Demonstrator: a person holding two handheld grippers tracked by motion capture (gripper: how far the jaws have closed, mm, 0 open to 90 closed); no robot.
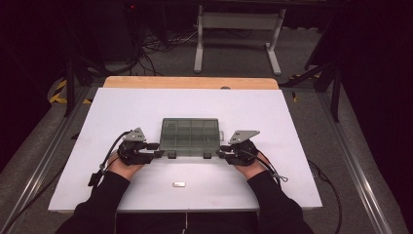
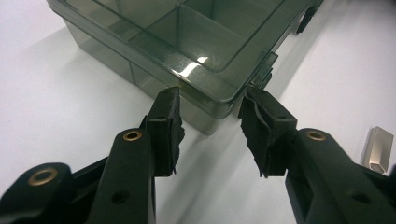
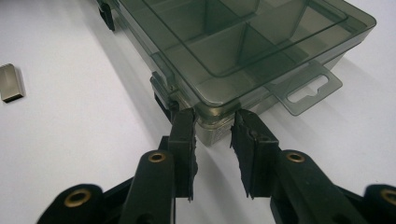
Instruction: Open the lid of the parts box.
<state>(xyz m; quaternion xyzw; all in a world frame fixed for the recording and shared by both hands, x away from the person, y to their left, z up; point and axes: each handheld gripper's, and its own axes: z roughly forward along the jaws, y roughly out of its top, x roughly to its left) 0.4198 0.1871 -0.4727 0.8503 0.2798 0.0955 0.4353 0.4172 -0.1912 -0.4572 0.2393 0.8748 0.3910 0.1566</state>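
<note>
Left gripper (image 2: 210, 100): jaws partly open, straddling the near left corner of the organiser box (image 2: 187, 42); the pads sit at the corner's edges, and I cannot tell whether they press.
Right gripper (image 3: 214, 122): jaws partly open around the near right corner, tips at the wall; firm contact is unclear.
Why so placed: one gripper per corner probably steadies or squares the box, near the front latches (image 3: 164, 105).
Box position: closed, flat on the white bench (image 1: 272, 185), mid-bench between both hands.
High view adds: the symmetric pose and the small metal piece (image 1: 179, 184) nearer the person.
Gripper views add: the hang tab (image 3: 308, 91) and the compartment dividers.
</note>
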